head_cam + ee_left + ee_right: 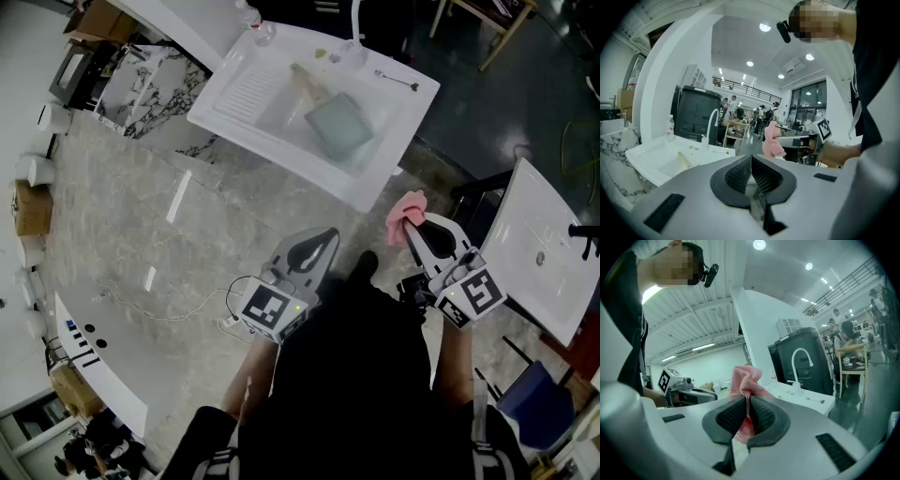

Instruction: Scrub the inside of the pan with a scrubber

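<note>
Gripping one pink scrubber (pixel 407 212), the right tool (pixel 413 231) flanks the closed, empty left tool (pixel 328 236) before one pan (pixel 337 127).

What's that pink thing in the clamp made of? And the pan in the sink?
The pink scrubber, pinched in the right gripper, looks like soft mesh fabric: crumpled folds, fine grid texture. The pan in the sink looks like matte grey metal, perhaps coated; its handle seems pale wood, though it is too distant to be sure.
</note>
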`<state>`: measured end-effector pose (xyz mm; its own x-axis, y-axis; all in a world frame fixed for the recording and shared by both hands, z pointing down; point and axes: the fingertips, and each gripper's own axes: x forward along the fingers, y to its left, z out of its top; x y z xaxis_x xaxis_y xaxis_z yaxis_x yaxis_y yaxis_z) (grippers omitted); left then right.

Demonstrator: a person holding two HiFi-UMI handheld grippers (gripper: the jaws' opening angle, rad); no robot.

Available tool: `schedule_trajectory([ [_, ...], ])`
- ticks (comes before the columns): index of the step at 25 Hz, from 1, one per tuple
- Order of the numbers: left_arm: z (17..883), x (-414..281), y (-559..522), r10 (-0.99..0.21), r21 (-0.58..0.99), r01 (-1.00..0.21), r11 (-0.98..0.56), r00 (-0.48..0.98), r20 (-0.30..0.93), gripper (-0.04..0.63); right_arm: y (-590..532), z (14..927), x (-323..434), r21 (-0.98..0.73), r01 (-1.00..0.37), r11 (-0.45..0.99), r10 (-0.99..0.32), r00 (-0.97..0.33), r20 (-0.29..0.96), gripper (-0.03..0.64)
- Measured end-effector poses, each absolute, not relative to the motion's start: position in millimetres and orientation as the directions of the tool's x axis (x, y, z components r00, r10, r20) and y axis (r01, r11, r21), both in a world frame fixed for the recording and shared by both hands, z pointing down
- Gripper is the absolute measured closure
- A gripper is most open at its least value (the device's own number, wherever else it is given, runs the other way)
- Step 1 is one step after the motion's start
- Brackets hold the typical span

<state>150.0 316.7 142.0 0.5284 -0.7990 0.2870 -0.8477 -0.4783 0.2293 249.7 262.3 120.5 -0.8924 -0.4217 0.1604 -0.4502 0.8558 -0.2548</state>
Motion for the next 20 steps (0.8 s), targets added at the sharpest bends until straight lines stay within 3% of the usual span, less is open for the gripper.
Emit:
schedule_trajectory([
  [20, 128.5, 168.4, 342.5, -0.82, 0.2, -0.862, -0.465, 0.505, 0.269, 0.561, 301.8, 114.8, 258.5, -0.237, -0.407, 0.882, -0.383, -0.913, 0.144, 0.583],
])
